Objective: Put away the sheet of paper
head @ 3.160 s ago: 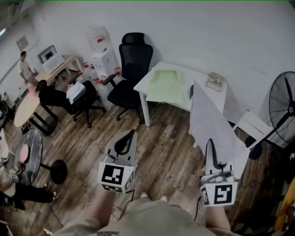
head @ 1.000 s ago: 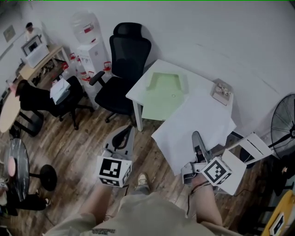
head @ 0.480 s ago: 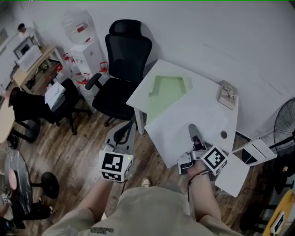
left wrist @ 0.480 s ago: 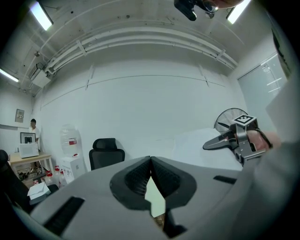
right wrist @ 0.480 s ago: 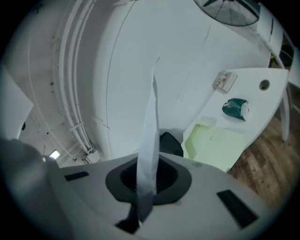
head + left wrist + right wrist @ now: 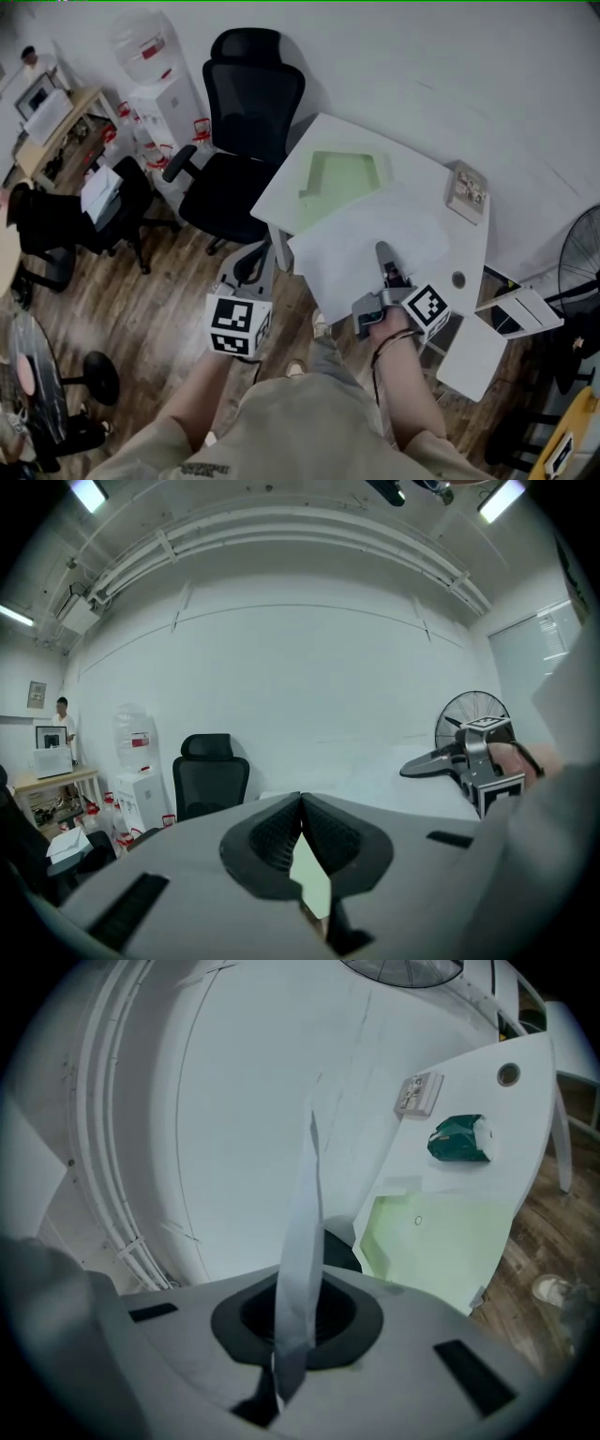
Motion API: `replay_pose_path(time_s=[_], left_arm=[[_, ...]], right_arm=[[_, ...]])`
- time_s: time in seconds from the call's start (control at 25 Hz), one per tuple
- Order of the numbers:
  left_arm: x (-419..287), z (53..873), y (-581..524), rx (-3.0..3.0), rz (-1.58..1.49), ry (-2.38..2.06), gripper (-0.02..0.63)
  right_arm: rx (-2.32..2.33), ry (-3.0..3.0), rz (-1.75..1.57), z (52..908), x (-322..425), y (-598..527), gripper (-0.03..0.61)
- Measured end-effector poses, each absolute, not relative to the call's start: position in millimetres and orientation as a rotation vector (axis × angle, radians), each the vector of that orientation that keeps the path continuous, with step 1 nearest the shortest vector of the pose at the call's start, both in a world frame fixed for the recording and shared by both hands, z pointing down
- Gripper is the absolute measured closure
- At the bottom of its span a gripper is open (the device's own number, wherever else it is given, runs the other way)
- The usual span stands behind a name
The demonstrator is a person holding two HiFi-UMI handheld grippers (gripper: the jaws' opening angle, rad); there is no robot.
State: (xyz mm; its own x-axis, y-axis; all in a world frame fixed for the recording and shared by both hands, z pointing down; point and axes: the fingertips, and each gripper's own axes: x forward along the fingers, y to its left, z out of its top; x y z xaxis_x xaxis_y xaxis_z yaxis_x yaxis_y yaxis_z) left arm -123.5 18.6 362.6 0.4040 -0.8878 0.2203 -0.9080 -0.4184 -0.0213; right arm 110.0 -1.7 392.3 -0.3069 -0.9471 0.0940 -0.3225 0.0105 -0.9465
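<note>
The white sheet of paper (image 6: 361, 246) hangs flat over the near part of the white table (image 6: 427, 202), partly covering a pale green folder (image 6: 339, 178). My right gripper (image 6: 382, 255) is shut on the sheet's near edge. In the right gripper view the paper (image 6: 306, 1232) stands edge-on between the jaws of the right gripper (image 6: 292, 1330), with the green folder (image 6: 441, 1241) beyond it. My left gripper (image 6: 251, 266) hangs over the floor to the left of the table, shut with nothing in it; its pads meet at the tip in the left gripper view (image 6: 302, 803).
A small box (image 6: 466, 190) lies at the table's far right, and a cable hole (image 6: 457, 278) lies near the right edge. A crumpled green thing (image 6: 457, 1138) lies on the table. A black office chair (image 6: 246, 122) stands left of the table, a fan (image 6: 583, 251) to the right.
The view has closed in on the table. My right gripper carried the sheet forward and turned it from upright to nearly flat over the tabletop. The left gripper stayed low at the left.
</note>
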Motion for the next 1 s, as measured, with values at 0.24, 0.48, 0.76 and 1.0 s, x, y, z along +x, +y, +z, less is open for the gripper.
replay_pose_path(time_s=[0.24, 0.48, 0.76, 1.0], left_arm=[[-116, 393, -18, 2.494, 0.383, -1.593, 0.594], [-104, 418, -67, 2.450, 0.459, -1.574, 0.594], [-87, 453, -120, 2.372, 0.542, -1.548, 0.594], [-85, 479, -153, 2.303, 0.598, -1.546, 0.594]], right_arm=[[-1.269, 1.559, -1.389, 429, 113, -46, 0.555], [-1.267, 1.490, -1.465, 475, 122, -100, 0.555], [-1.316, 1.438, -1.592, 525, 136, -152, 0.555], [-1.325, 1.369, -1.700, 564, 137, -182, 0.555]])
